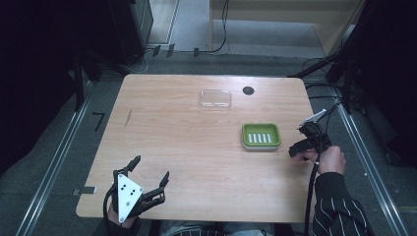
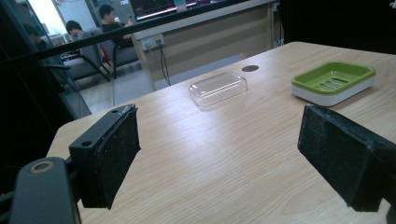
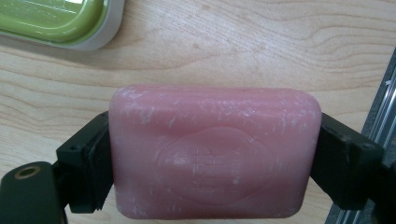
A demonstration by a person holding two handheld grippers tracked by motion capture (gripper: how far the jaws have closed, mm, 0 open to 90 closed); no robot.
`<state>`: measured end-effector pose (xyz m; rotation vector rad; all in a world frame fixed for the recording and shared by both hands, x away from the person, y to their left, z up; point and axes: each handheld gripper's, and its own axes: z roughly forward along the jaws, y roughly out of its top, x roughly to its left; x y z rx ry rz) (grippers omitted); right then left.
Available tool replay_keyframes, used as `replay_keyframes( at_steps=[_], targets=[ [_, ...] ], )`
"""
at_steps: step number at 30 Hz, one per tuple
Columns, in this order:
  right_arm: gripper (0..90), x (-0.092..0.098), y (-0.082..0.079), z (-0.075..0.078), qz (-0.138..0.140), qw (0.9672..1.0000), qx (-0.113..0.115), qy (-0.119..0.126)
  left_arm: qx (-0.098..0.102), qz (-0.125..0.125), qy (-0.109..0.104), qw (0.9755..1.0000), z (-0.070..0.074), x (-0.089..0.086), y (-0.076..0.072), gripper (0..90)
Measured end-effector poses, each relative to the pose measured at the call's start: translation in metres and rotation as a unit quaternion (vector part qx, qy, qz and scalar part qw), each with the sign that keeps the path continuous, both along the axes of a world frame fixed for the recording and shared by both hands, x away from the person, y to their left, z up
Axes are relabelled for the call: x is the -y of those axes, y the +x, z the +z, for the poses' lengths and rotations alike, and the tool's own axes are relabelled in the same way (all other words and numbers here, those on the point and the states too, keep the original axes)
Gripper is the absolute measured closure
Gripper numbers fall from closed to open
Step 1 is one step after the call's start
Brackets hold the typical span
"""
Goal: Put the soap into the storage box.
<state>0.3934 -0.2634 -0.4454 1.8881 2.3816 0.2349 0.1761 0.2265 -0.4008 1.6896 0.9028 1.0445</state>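
A pink bar of soap (image 3: 215, 151) sits between the jaws of my right gripper (image 3: 215, 158), which is shut on its two short ends above the wood. In the high view that right gripper (image 1: 301, 147) is at the table's right edge, just right of the green soap dish (image 1: 261, 135). The dish (image 3: 56, 21) also lies at the top left of the right gripper view. A clear plastic lid (image 1: 215, 99) rests at the back middle of the table. My left gripper (image 1: 147, 177) stands open at the front left, nothing between its jaws; the lid (image 2: 217, 87) and dish (image 2: 332, 82) lie ahead of it.
A small dark round hole (image 1: 248, 90) sits in the wooden table (image 1: 187, 147) near its far edge. Metal rails (image 1: 49, 172) run along the floor on both sides. Cables trail on the floor behind the table. People sit in the background of the left gripper view.
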Motion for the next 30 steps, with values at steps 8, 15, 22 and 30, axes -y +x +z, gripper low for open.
replay_keyframes(
  at_steps=[8,15,22,30],
  targets=[
    [13.3,-0.005,0.002,0.003,0.009,1.0000,0.000,0.004,-0.001,0.001,0.001,1.0000,0.000,0.000,0.000,13.1],
    [13.3,-0.012,0.007,0.008,0.023,0.9997,0.002,0.010,0.000,0.003,-0.001,1.0000,0.000,0.000,0.000,13.1],
    [13.3,-0.021,0.011,0.014,0.035,0.9993,0.003,0.010,-0.001,0.002,0.003,1.0000,0.000,-0.001,-0.001,13.1],
    [13.3,-0.033,0.016,0.020,0.051,0.9986,0.004,0.009,-0.001,0.003,0.001,1.0000,0.000,-0.001,-0.002,13.1]
  ],
)
